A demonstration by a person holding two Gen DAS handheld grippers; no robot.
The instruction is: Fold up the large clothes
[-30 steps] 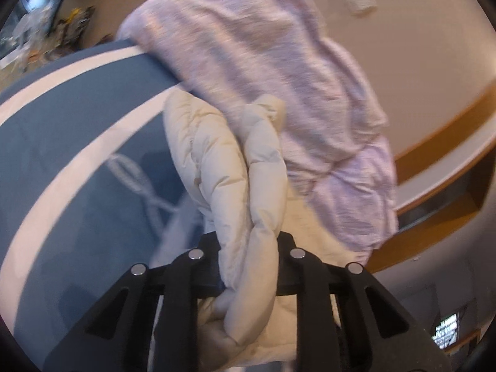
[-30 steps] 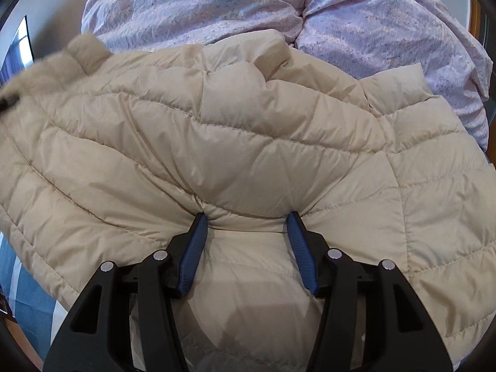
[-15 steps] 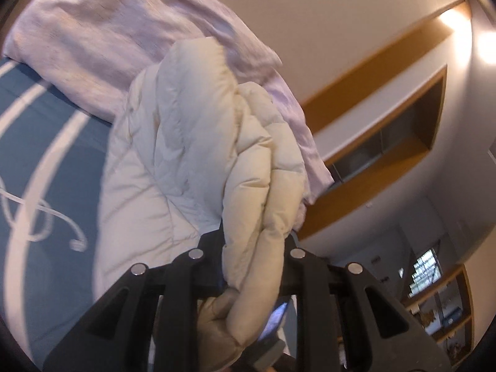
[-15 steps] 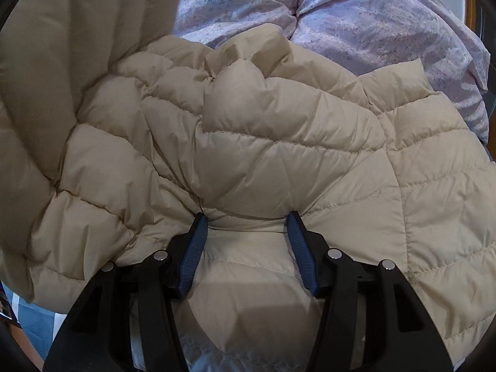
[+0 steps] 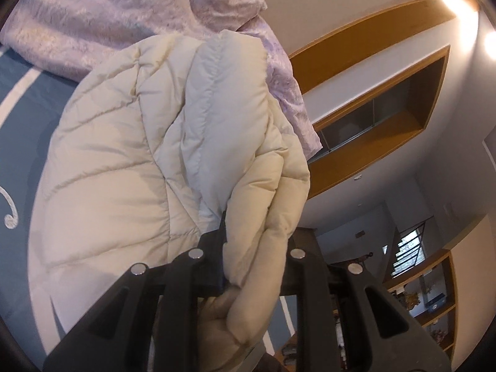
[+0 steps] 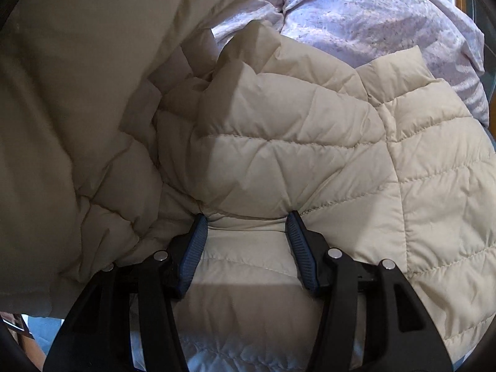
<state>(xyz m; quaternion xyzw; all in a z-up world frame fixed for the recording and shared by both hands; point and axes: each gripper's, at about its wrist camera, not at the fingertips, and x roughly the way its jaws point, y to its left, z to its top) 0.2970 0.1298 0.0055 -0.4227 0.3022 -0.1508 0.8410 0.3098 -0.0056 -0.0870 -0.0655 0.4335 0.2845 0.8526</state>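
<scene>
A cream quilted puffer jacket lies on the bed. My left gripper is shut on a thick bunch of its edge and holds it lifted and tilted, the fabric hanging over the fingers. In the right wrist view the jacket fills the frame. My right gripper presses down on the jacket with its blue-padded fingers spread apart, fabric bulging between them. The lifted part of the jacket looms over at the left.
A lilac patterned duvet is heaped behind the jacket and also shows in the right wrist view. The blue bedspread with white stripes lies at the left. Wooden wall shelves are at the right.
My left gripper has lifted and swung the jacket's edge up and over toward the right gripper; the raised flap now covers the left of the right wrist view. The right gripper has stayed put.
</scene>
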